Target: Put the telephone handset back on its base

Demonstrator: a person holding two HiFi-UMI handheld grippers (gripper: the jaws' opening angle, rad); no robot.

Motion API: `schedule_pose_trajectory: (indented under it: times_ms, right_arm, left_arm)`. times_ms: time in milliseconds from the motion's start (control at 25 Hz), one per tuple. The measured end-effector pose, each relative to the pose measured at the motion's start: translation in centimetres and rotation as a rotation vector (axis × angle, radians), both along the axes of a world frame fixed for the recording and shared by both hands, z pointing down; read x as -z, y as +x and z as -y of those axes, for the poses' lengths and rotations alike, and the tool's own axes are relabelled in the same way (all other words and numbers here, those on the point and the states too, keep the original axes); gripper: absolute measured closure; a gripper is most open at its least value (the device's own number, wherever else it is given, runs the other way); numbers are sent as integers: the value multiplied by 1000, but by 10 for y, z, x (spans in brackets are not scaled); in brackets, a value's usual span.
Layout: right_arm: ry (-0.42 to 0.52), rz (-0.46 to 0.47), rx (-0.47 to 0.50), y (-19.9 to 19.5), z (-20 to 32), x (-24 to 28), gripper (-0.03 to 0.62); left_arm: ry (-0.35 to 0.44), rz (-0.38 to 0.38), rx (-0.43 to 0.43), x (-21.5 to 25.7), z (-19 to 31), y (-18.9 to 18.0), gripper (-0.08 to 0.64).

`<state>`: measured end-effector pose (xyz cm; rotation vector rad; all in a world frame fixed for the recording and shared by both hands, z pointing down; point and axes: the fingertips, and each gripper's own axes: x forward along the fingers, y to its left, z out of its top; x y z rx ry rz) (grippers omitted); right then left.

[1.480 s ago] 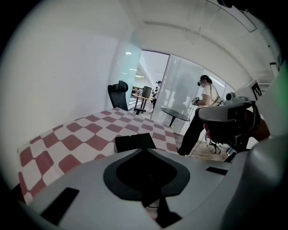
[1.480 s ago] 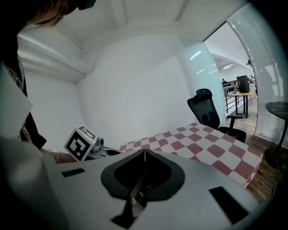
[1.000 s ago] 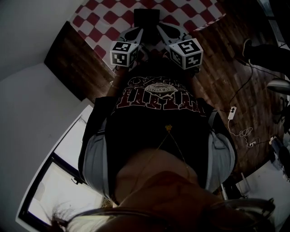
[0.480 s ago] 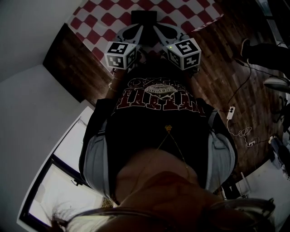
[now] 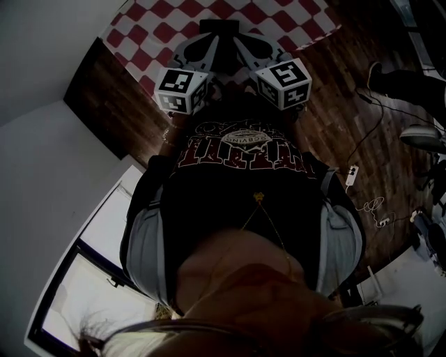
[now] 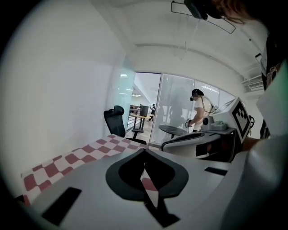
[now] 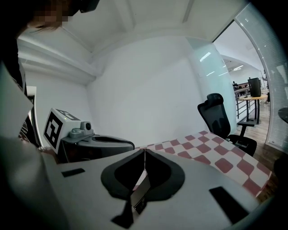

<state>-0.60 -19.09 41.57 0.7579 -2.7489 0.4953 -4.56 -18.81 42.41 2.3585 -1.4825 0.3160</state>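
In the head view both grippers are held side by side in front of the person's chest, over the near edge of a red-and-white checked tablecloth. My left gripper and right gripper both have their jaws closed, tips together, with nothing between them. A dark rectangular thing lies on the cloth just beyond the tips; I cannot tell whether it is the telephone. In the right gripper view a dark flat slab shows through the opening below the shut jaws of the right gripper. The left gripper shows only checked cloth there.
Dark wood floor surrounds the table, with cables and a white power strip at the right. A black office chair stands past the table's far end, and a person stands beyond a glass wall. A white wall runs along the left.
Both grippers have drifted a little up the head view, farther over the checked cloth; the left marker cube has shifted left. The jaws stay closed.
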Motion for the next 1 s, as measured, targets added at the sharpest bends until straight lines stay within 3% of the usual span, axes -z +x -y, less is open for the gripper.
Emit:
schedule_pose_trajectory:
  times_ms: [560, 1000]
  right_arm:
    - [57, 31, 30, -12, 2, 29, 572]
    - [60, 38, 52, -13, 8, 33, 572]
  left_arm:
    - [88, 14, 26, 37, 2, -8, 549]
    - [88, 8, 36, 39, 7, -5, 549]
